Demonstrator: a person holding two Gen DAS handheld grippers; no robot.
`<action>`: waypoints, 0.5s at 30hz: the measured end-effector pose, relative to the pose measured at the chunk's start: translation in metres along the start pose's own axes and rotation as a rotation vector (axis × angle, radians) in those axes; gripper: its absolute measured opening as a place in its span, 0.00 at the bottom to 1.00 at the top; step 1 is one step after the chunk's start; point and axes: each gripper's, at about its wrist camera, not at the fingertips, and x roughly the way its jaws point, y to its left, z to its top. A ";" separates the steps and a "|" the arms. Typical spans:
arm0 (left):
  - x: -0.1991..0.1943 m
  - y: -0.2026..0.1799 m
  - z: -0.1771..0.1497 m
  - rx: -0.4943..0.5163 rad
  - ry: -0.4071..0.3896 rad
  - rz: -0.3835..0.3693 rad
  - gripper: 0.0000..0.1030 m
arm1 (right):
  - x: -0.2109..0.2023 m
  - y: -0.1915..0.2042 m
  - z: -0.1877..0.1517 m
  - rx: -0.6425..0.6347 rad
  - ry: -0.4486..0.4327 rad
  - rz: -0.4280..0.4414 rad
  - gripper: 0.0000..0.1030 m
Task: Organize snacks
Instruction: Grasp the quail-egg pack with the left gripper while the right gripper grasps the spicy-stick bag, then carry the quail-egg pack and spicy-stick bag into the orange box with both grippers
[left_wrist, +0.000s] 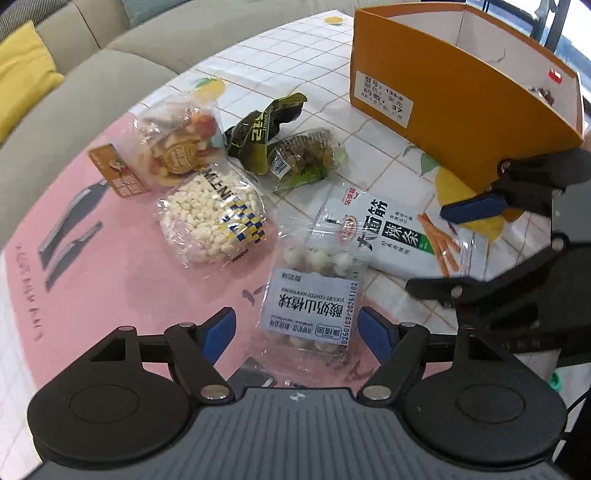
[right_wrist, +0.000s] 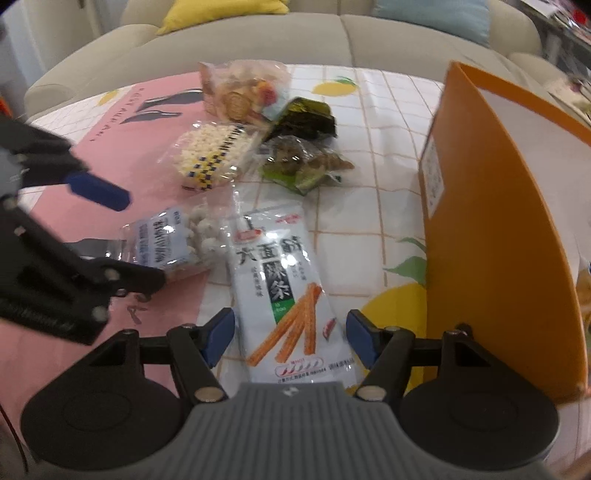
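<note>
Black claw (left_wrist: 296, 328), blue fingertips (left_wrist: 218, 332)

Beige sofa (right_wrist: 258, 40) runs along far side of table, w/ thick rounded cushions. Yellow pillow (left_wrist: 22, 70) sits on it toward one end; light blue pillow (right_wrist: 436, 18) toward the other. Table (left_wrist: 122, 258) is covered w/ white grid cloth w/ lemon print (left_wrist: 273, 55), plus a pink mat (left_wrist: 92, 236) printed w/ dark shapes and lettering. Dark window frame (left_wrist: 554, 22) shows top right in left wrist view, bright daylight behind. Light is even, soft, no hard shadows.
</note>
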 end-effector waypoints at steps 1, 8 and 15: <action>0.002 0.003 0.001 -0.010 0.003 -0.018 0.86 | 0.000 0.001 0.000 -0.008 -0.005 0.007 0.64; 0.017 0.014 0.004 -0.150 0.008 -0.084 0.86 | 0.007 0.008 0.003 -0.075 -0.042 0.002 0.63; 0.017 0.005 0.002 -0.156 -0.012 -0.007 0.84 | 0.007 0.007 -0.003 -0.097 -0.081 0.007 0.65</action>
